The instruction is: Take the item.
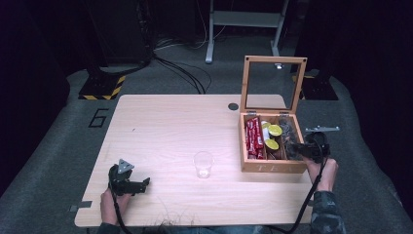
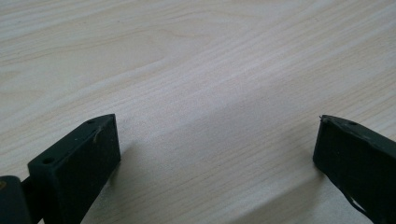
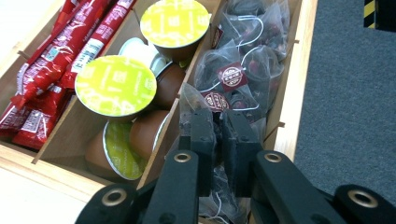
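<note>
Pale wooden table (image 1: 165,122) in a dark room. Right gripper (image 3: 218,135) pinches a tea bag (image 3: 196,105) closed; likely light, soft, tearable. Left gripper (image 2: 217,154) gapes empty.

Both grippers are black — the left gripper (image 1: 127,181) topped by a grey three-cornered plate, the right gripper (image 3: 218,135) with brass-ringed rivets behind its fingers, trailing a black cable — dark patterned sleeve.

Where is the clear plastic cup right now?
In the high view the clear plastic cup stands upright on the table, near its front middle, left of the wooden tea box.
</note>
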Motion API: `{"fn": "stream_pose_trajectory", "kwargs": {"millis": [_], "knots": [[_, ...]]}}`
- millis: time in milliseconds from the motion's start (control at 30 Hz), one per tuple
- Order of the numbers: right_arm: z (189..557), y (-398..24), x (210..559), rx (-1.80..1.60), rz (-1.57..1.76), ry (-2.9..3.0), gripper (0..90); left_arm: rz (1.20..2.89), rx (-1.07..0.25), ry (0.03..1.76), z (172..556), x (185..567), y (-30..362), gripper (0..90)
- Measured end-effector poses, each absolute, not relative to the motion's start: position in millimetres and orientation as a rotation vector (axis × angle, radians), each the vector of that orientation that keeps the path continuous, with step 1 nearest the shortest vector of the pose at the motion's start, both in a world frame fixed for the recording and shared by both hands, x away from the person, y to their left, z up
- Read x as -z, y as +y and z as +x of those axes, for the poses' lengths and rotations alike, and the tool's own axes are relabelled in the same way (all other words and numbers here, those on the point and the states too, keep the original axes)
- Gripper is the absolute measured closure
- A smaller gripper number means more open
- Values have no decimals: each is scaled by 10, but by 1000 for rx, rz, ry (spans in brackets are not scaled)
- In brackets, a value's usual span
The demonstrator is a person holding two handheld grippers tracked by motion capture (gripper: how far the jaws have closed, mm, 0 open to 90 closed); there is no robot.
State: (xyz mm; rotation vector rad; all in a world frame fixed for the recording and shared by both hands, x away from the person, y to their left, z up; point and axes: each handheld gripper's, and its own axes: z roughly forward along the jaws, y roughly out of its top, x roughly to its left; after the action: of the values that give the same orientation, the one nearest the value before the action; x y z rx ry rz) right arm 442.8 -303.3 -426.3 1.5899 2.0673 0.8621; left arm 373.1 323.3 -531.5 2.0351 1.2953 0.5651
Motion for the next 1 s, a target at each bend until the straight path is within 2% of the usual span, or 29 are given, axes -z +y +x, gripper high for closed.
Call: {"fn": "stream_pose_trajectory", "kwargs": {"millis": [1000], "knots": [[4296, -2767, 3927, -937, 1454, 2102, 837, 2022, -568, 1300, 3732, 5319, 3227, 2]]}}
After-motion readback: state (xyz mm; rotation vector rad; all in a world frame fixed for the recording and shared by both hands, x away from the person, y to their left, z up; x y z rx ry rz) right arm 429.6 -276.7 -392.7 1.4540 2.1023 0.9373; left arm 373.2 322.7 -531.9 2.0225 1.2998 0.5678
